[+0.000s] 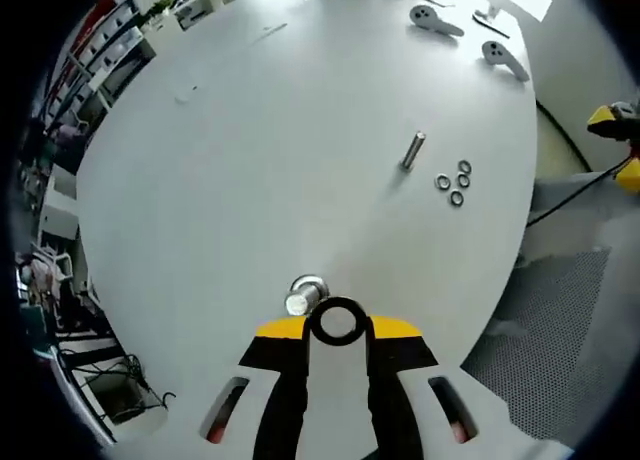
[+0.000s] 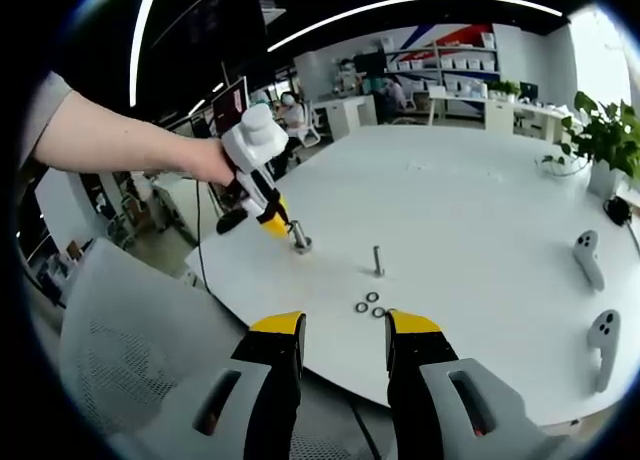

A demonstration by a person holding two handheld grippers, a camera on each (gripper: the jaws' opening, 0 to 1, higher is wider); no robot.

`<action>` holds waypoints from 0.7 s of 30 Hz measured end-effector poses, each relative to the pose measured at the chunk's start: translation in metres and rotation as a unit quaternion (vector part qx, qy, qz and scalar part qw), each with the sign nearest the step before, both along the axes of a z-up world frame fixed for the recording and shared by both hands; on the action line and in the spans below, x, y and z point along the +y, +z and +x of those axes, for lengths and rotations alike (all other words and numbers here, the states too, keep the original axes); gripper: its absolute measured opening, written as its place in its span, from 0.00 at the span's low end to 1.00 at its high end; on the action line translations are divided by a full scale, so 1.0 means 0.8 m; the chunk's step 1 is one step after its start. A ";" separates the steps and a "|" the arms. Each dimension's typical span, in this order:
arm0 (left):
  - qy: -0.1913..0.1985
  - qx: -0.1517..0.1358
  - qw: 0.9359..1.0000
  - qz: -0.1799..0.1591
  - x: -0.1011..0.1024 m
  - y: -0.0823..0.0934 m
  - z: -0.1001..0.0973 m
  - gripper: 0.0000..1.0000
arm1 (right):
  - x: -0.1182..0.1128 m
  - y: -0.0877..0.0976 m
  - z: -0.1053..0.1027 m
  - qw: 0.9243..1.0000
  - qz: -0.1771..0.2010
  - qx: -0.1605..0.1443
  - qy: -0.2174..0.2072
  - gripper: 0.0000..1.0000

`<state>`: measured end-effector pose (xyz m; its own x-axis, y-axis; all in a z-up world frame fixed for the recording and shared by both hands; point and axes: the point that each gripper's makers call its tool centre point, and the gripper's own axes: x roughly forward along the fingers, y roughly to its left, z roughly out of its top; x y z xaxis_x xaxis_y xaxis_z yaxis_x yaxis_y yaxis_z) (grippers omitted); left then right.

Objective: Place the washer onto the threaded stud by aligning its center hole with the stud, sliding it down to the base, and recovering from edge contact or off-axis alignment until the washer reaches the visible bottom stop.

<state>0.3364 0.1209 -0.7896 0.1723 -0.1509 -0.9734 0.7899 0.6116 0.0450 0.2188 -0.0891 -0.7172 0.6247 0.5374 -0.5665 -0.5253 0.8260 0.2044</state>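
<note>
The washer (image 1: 336,323) sits clamped flat between the yellow tips of the left gripper (image 1: 338,328), just beside the top of the threaded stud (image 1: 303,297) and not yet over it. To do this well, I judge the ring should shift sideways until its hole centres on the stud end, stay level, then lower. The right gripper (image 2: 343,332) hangs off the table (image 2: 470,195) edge, jaws apart and empty, facing a second stud (image 2: 378,260) and three spare washers (image 2: 372,304).
</note>
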 end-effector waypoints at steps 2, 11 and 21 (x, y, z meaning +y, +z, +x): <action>0.000 -0.004 1.000 0.002 0.000 0.004 0.004 0.19 | 0.000 0.000 0.000 1.000 0.000 0.000 0.000 0.34; 0.002 -0.005 1.000 0.015 0.005 -0.006 0.020 0.19 | -0.001 0.000 0.001 1.000 0.001 0.001 -0.002 0.34; -0.004 -0.009 1.000 0.025 0.006 -0.010 0.026 0.19 | -0.001 -0.001 0.001 1.000 0.001 0.002 -0.003 0.34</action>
